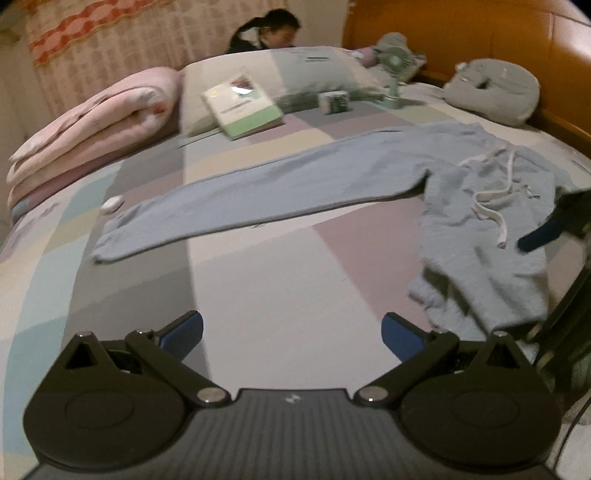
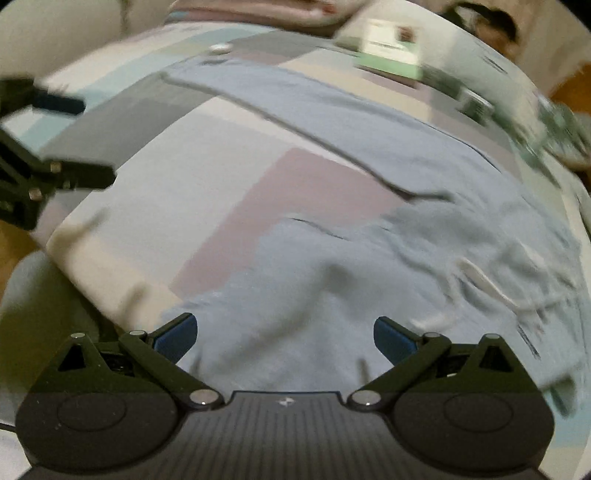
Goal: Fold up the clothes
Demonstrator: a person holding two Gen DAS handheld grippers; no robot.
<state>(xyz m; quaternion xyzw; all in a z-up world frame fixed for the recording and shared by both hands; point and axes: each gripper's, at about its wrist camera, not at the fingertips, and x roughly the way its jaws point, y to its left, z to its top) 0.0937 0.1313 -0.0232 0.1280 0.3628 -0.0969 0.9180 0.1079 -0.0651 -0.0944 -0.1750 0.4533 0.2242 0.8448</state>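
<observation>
Light blue sweatpants (image 1: pixel 295 177) lie on the bed. One leg stretches flat to the left; the other leg (image 1: pixel 480 273) is crumpled at the right near the bed's edge, with a white drawstring (image 1: pixel 491 192) on the waist. My left gripper (image 1: pixel 291 332) is open above bare sheet, with nothing between its blue pads. My right gripper (image 2: pixel 285 338) is open just over the crumpled leg (image 2: pixel 303 314), holding nothing. The right gripper's fingertip (image 1: pixel 539 236) shows at the right edge of the left wrist view. The left gripper (image 2: pixel 74 140) appears at the left edge of the blurred right wrist view.
The bed has a pastel patchwork sheet (image 1: pixel 280 280). A folded pink blanket (image 1: pixel 96 133), a book (image 1: pixel 243 107), a small box (image 1: pixel 334 102), a fan (image 1: pixel 393 62) and a grey cushion (image 1: pixel 495 92) sit toward the wooden headboard (image 1: pixel 461 40). A person (image 1: pixel 269 33) is behind the pillows.
</observation>
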